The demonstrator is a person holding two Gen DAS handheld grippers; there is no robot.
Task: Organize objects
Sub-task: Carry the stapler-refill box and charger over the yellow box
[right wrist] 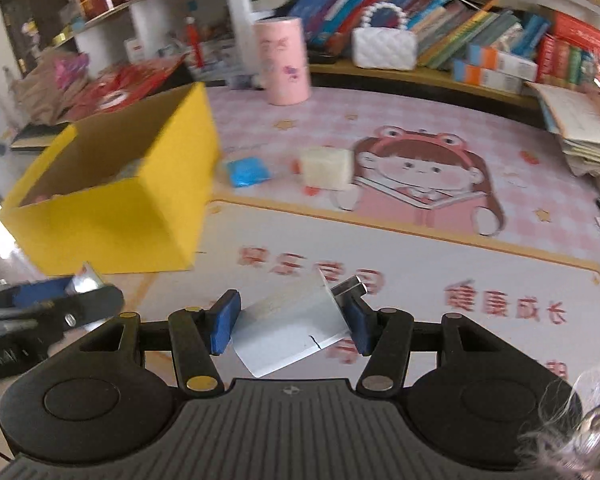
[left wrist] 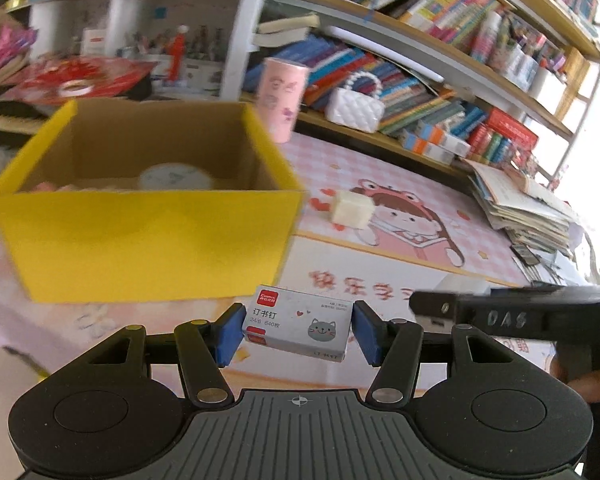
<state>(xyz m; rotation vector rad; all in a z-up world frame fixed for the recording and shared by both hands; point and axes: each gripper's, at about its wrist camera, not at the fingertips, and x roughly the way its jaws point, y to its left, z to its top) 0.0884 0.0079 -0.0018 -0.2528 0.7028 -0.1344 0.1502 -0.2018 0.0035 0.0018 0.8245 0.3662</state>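
Note:
My left gripper is shut on a small grey staple box with a cat drawing, held above the pink desk mat in front of the yellow cardboard box. My right gripper is shut on a flat white box with a grey strip at its top right corner, held above the mat. The yellow box is open on top and holds a round white tape roll. A cream cube and a blue packet lie on the mat right of the yellow box.
A pink cylinder stands at the back of the mat. A white quilted handbag and rows of books fill the shelf behind. A stack of papers lies at the right edge. Red packages lie back left.

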